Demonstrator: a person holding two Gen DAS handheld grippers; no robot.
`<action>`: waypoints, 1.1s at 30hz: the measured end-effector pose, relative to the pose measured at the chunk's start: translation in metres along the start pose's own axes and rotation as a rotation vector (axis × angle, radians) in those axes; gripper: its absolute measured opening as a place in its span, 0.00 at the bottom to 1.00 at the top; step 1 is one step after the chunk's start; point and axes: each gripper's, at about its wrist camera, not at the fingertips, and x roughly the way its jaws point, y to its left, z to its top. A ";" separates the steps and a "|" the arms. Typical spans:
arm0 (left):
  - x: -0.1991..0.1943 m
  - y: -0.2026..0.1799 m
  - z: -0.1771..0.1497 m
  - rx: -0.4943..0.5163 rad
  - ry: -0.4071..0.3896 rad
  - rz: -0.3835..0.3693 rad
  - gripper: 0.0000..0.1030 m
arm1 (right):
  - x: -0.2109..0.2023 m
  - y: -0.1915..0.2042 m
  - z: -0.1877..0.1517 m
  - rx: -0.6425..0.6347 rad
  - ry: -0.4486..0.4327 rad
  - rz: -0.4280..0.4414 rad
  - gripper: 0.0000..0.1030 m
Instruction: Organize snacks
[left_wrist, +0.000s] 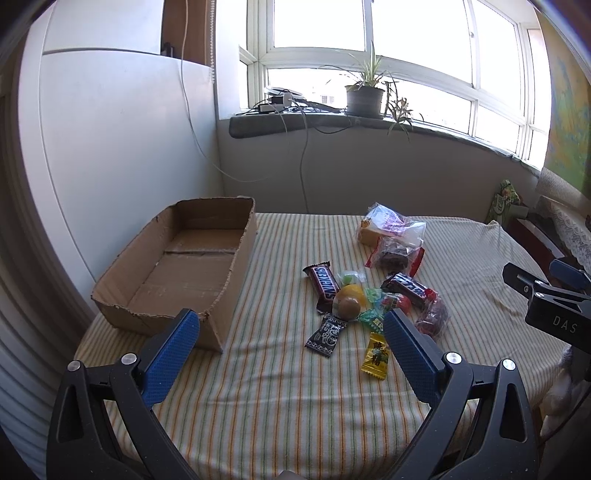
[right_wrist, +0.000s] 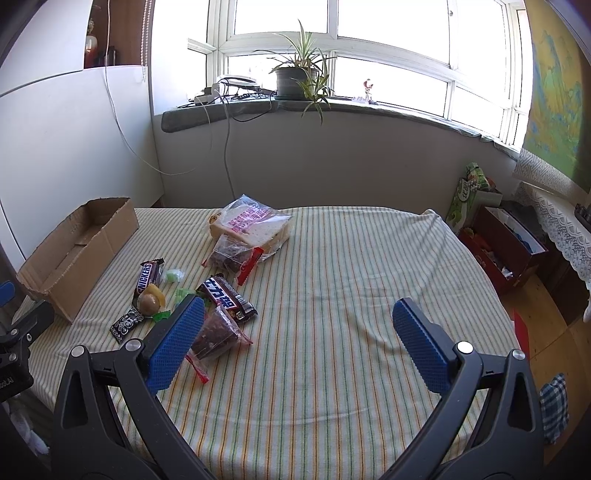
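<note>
An empty cardboard box (left_wrist: 192, 266) stands at the table's left; it also shows in the right wrist view (right_wrist: 77, 254). A pile of snacks lies mid-table: a Snickers bar (left_wrist: 325, 284), a second Snickers bar (left_wrist: 408, 288), a bagged sandwich cake (left_wrist: 388, 225), a round fruit jelly (left_wrist: 349, 301), a black candy (left_wrist: 325, 334) and a yellow candy (left_wrist: 376, 354). My left gripper (left_wrist: 291, 328) is open above the cloth, just short of the pile. My right gripper (right_wrist: 299, 317) is open and empty, right of the snacks, its left finger over a dark-filled bag (right_wrist: 218, 332).
The table wears a striped cloth (right_wrist: 351, 295). A white wall panel (left_wrist: 122, 147) stands behind the box. A potted plant (right_wrist: 295, 79) and cables sit on the windowsill. Red boxes (right_wrist: 506, 247) stand on the floor to the right.
</note>
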 end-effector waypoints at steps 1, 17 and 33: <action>0.000 0.000 0.000 0.000 0.000 0.000 0.97 | 0.000 0.000 0.000 0.000 0.000 -0.001 1.00; 0.000 0.001 0.000 -0.001 0.000 -0.001 0.97 | 0.001 0.001 -0.001 -0.001 0.002 0.006 1.00; 0.001 0.000 -0.001 0.000 0.001 -0.003 0.97 | 0.003 0.002 -0.001 -0.003 0.006 0.011 1.00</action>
